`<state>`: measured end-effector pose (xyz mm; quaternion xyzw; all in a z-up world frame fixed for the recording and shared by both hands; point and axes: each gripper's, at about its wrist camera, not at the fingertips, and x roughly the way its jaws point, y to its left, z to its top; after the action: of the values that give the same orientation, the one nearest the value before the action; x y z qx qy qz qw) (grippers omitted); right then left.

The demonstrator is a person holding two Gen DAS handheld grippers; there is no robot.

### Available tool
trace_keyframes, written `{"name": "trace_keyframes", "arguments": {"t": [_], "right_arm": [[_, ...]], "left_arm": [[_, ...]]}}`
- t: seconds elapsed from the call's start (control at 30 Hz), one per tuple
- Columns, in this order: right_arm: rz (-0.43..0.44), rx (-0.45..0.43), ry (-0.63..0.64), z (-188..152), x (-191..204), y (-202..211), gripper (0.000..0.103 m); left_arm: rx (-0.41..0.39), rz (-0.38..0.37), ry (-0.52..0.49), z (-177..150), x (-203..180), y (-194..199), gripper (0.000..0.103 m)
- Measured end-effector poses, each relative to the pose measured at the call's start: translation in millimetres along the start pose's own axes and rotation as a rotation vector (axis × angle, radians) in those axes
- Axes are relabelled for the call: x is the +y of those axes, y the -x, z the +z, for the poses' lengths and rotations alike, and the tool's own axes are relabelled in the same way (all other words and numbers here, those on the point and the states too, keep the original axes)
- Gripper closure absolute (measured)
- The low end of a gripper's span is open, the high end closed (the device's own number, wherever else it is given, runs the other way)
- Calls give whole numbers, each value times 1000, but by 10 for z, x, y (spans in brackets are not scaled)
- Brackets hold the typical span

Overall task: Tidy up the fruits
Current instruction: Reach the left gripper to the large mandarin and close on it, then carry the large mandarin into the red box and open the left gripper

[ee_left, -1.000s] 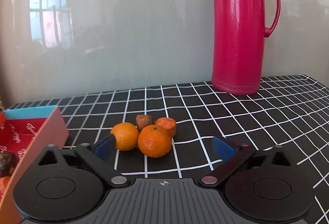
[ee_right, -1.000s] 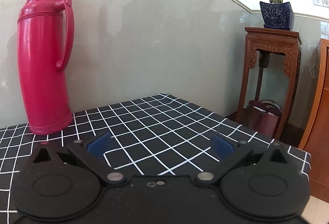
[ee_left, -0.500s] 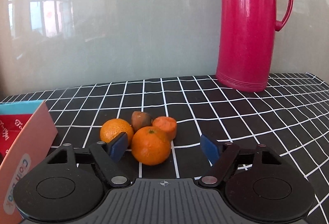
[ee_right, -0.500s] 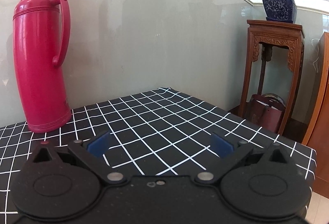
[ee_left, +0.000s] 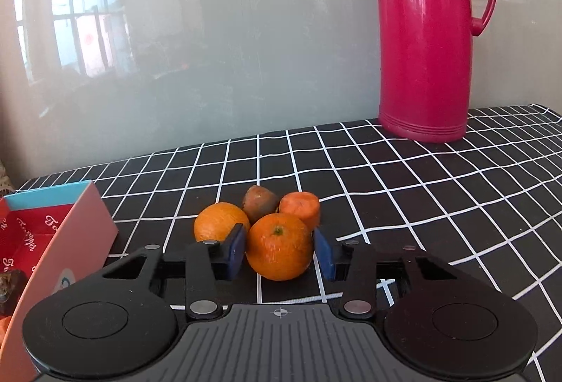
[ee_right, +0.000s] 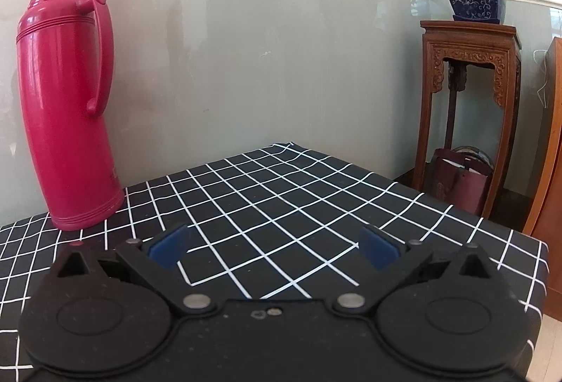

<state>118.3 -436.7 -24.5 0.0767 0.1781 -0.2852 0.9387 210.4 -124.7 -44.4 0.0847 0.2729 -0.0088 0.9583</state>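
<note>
Left tongs (ee_left: pixel 279 250) clamped on near orange (ee_left: pixel 279 247): round, dimpled peel, green stem nub, blue pads touching both flanks. Second orange (ee_left: pixel 221 222) just left behind, partly hidden by left pad. Brown pointed fruit (ee_left: pixel 260 204) and carrot-like stub (ee_left: pixel 301 208), flat cut face, touching at far side of cluster. Open cardboard box (ee_left: pixel 66 234), red printed lining, near left. Glossy magenta flask (ee_left: pixel 426 38) far right on black white-grid counter (ee_left: pixel 421 192). Right tongs (ee_right: pixel 274 245) apart, holding nothing, over same cloth.
</note>
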Motion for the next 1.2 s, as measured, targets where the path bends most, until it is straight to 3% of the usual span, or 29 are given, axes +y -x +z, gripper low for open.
{"name": "trace_keyframes", "arguments": {"t": [0.3, 0.43, 0.77, 1.2], "right_arm": [[22, 10, 7, 3, 49, -2, 0], [33, 13, 0, 5, 45, 5, 0], [38, 22, -16, 6, 8, -3, 0], [68, 32, -24, -12, 51, 40, 0]], "left_arm": [[0, -3, -26, -70, -11, 146, 60], [62, -26, 23, -37, 46, -9, 60], [43, -25, 48, -29, 99, 2, 60], [14, -10, -4, -83, 42, 149, 60]]}}
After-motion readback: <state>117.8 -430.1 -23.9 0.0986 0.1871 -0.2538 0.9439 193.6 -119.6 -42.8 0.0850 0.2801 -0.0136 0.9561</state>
